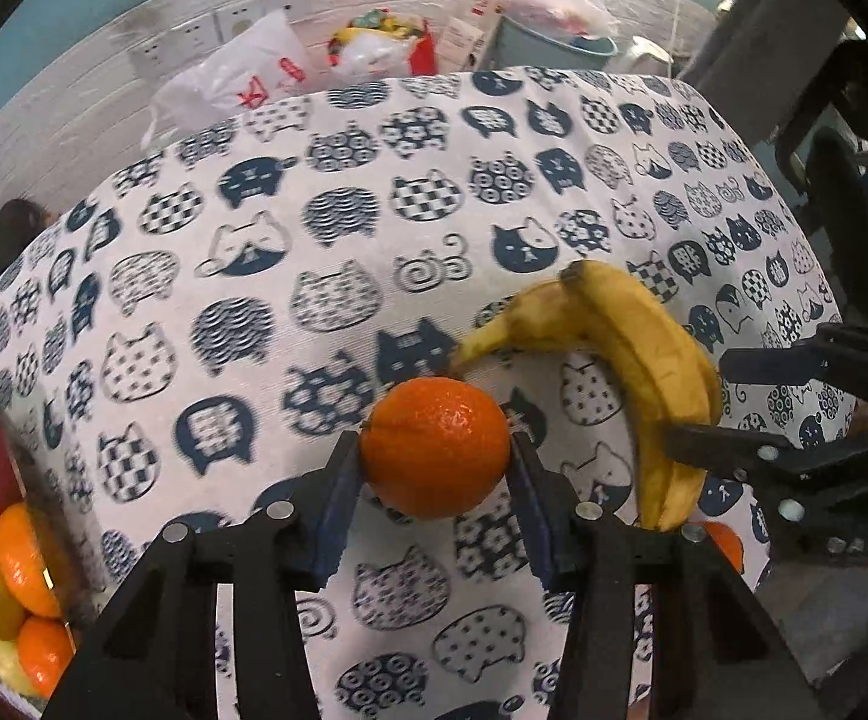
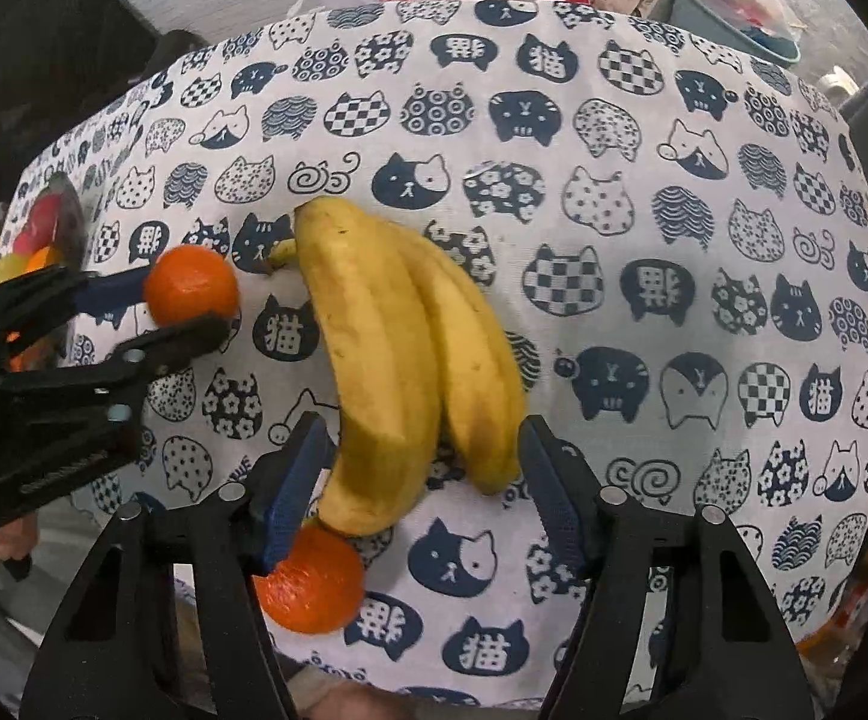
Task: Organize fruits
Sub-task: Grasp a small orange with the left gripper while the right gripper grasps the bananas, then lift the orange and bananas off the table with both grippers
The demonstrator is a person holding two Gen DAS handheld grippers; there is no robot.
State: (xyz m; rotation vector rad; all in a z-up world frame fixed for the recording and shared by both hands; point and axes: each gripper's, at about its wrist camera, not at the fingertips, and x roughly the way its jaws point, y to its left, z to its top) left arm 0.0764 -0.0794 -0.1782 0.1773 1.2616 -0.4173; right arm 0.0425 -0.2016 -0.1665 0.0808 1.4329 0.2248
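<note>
left wrist view: the left gripper [image 1: 434,468] squeezes an orange [image 1: 435,446] between its pads, just beside the bananas [image 1: 644,372]. the right gripper [image 2: 422,480] is wide open around the bananas' near ends, gripping nothing. another orange [image 2: 311,582] lies under the bananas' tip on the cat cloth [image 2: 644,240].

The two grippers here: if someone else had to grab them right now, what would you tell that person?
Left gripper: shut on an orange, held above the cat-print tablecloth.
Right gripper: open, its fingers either side of the banana bunch, not closed yet.
Fruit container at the table's left edge already holds oranges, a red fruit and yellow-green fruit.
A second orange lies loose near the front edge, just under the bananas' lower end.
Left to do: carry the held orange to the container, close on the bananas, then collect the loose orange.
</note>
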